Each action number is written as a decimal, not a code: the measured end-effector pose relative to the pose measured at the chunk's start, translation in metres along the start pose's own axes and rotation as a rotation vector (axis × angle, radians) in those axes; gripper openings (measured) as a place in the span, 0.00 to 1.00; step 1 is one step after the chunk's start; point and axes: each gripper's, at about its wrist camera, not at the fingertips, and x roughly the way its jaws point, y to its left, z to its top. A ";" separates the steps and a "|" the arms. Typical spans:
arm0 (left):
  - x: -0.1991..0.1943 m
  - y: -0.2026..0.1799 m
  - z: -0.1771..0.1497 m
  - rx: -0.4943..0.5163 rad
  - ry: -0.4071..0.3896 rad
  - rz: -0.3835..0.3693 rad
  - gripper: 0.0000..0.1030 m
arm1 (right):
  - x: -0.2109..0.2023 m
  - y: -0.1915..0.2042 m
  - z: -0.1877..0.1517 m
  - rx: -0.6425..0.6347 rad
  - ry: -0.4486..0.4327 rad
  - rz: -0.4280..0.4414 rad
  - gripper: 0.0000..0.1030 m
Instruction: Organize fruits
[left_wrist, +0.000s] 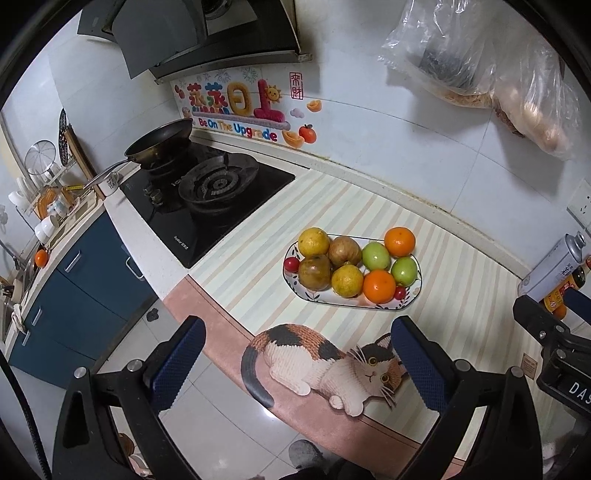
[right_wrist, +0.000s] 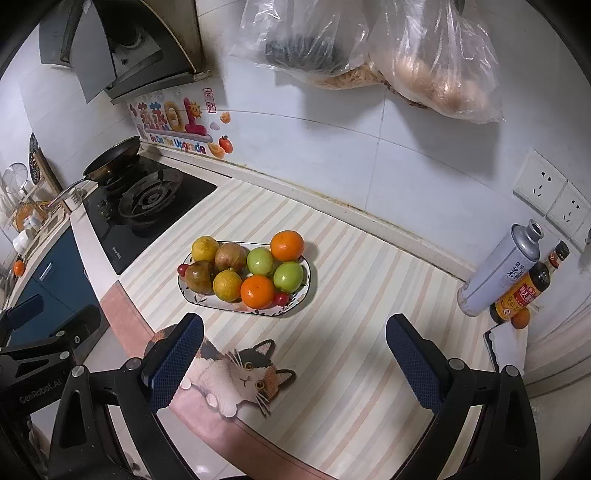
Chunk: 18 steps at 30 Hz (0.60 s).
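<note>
Fruits (right_wrist: 243, 271) fill plate (right_wrist: 229, 306); both tongs (left_wrist: 297, 363) (right_wrist: 295, 360) gape wide, empty.

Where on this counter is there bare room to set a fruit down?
Bare striped mat lies between the plate and the bottles, and between the plate and the cat print. Crowded: the plate, full of fruit, and the bottle corner. Both grippers hover open.

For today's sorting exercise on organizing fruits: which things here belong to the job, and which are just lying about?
Job:
plate
oranges
green fruits
yellow citrus
brown fruits
red cherries
left gripper, right gripper, both open

Lying about:
frying pan
stove
metal can
sauce bottle
plastic bags
</note>
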 end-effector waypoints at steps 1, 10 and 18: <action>0.000 0.000 0.000 0.001 0.001 -0.001 1.00 | 0.000 0.000 -0.001 0.000 0.002 0.003 0.98; -0.006 -0.001 -0.003 -0.007 0.000 -0.003 1.00 | -0.006 0.001 -0.008 -0.004 0.003 0.014 0.98; -0.015 -0.001 -0.007 -0.008 -0.010 -0.007 1.00 | -0.011 0.001 -0.013 -0.013 0.005 0.029 0.98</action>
